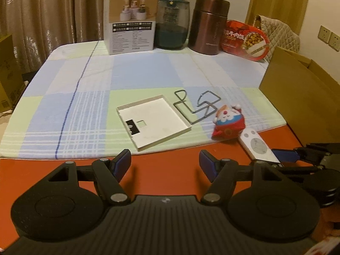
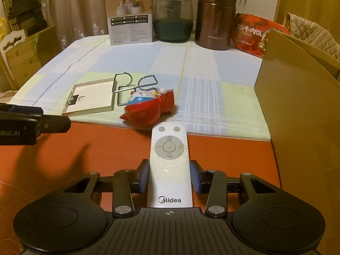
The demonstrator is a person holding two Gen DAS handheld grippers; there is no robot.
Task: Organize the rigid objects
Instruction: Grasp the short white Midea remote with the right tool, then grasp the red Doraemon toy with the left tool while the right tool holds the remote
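A white Midea remote (image 2: pixel 170 165) lies on the red table between the fingers of my right gripper (image 2: pixel 170 175). The blue pads touch or nearly touch its sides, so the grip is unclear. The remote also shows in the left wrist view (image 1: pixel 258 147). Just beyond it lie a red and blue cat figure (image 2: pixel 148 106) (image 1: pixel 228 121), a bent metal wire frame (image 2: pixel 131 87) (image 1: pixel 195 106) and a shallow white box lid (image 2: pixel 91 98) (image 1: pixel 153 121). My left gripper (image 1: pixel 165 163) is open and empty above the red table edge.
An open cardboard box (image 2: pixel 297 97) (image 1: pixel 297 97) stands at the right. Along the back stand a product box (image 2: pixel 130 14), a green glass jar (image 2: pixel 173 17), a brown canister (image 2: pixel 214 17) and a red food tub (image 2: pixel 250 35). A checked cloth (image 1: pixel 85 97) covers the table.
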